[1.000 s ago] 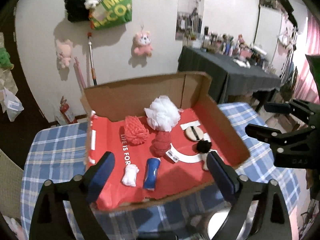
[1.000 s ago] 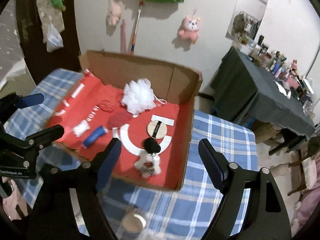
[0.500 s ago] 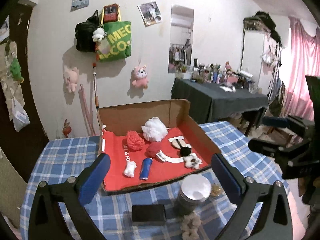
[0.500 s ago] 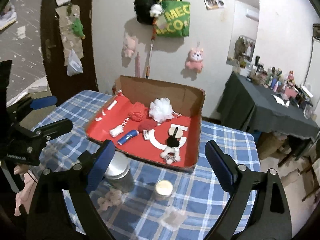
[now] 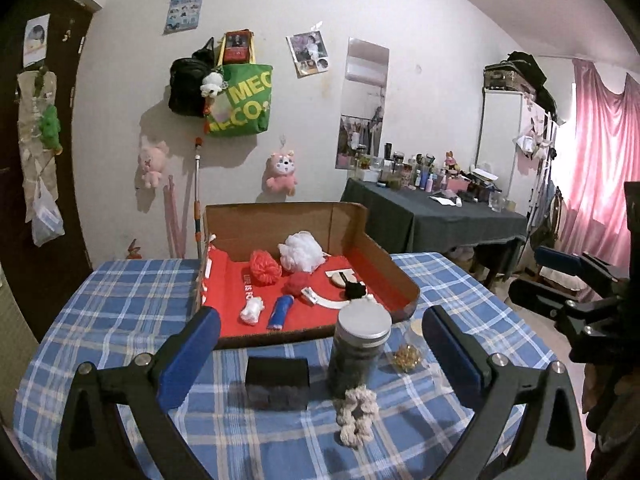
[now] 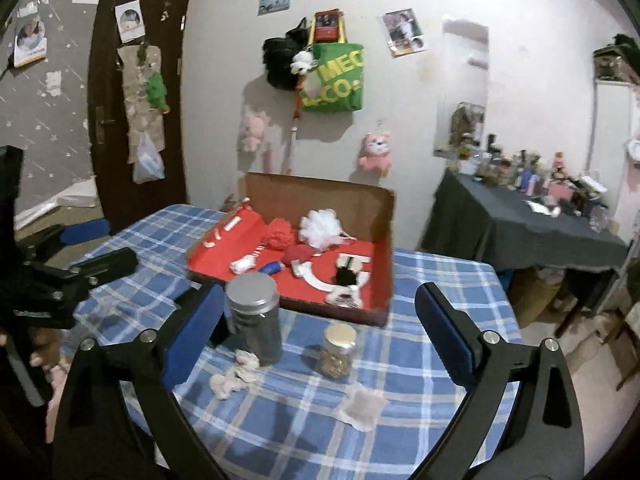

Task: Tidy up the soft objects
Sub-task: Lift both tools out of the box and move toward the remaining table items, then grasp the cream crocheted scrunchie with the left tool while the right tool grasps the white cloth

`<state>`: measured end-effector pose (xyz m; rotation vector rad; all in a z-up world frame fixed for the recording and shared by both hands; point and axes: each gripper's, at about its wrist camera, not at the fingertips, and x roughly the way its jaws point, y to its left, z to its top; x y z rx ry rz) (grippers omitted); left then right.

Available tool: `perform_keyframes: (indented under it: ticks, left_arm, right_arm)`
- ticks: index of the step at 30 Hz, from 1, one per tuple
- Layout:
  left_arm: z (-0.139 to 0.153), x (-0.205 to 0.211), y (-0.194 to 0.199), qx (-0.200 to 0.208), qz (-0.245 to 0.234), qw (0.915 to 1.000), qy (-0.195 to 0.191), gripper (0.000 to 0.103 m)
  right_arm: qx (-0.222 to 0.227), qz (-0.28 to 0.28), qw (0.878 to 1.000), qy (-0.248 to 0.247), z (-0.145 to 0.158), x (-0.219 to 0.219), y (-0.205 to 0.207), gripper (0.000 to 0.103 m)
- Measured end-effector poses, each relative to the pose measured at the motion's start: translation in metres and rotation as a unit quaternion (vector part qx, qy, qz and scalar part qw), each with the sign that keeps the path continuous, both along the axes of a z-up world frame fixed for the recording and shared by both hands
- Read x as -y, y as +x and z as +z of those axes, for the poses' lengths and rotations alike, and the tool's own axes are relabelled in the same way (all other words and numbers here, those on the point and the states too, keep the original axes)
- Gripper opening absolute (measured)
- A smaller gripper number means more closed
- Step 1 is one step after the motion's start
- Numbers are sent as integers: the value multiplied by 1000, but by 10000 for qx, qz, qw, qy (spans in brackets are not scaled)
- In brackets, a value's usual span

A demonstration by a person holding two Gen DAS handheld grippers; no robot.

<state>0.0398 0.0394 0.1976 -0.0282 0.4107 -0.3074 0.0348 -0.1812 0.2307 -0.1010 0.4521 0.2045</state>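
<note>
A cardboard box point(image 5: 394, 276) with a red lining stands mid-table and holds a white pouf point(image 5: 300, 252), a red pouf point(image 5: 265, 266), a blue roll point(image 5: 282, 310) and other small soft things. In front of it a beige scrunchie point(image 5: 356, 412) lies on the checked cloth beside a black block point(image 5: 277, 380). A flat white pad point(image 6: 360, 404) lies nearer the right side. My left gripper point(image 5: 320, 320) hangs open and empty above the table's front. My right gripper point(image 6: 320, 300) is also empty, its jaws opening wider.
A dark jar with a silver lid point(image 5: 360, 344) and a small gold-lidded jar point(image 6: 338, 350) stand between the grippers and the box. A dark-clothed table point(image 5: 440, 216) crowded with bottles is at the back right. Plush toys and bags hang on the wall.
Both grippers have drawn back from over the box, so the jars, block and scrunchie at the table's front have come into view. The right jaws have spread wider.
</note>
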Motion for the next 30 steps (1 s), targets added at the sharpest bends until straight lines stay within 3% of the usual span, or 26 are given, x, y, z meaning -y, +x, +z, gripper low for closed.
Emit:
perform_keyframes:
  ticks: [10,17,30]
  left_arm:
    - [-48,12,-15,-156,180,9997,26,103]
    - [-90,22,0,-650,162,9977,83,103]
    - [-147,47,38,-1497,46,9884,249,103]
  right_arm:
    - [-74,-471,9989,-42,-52,8,-8,98]
    - [-551,-660,9962,146,-96,22,10,98]
    - [-1224,-910,9883,-62,-157,39,43,98]
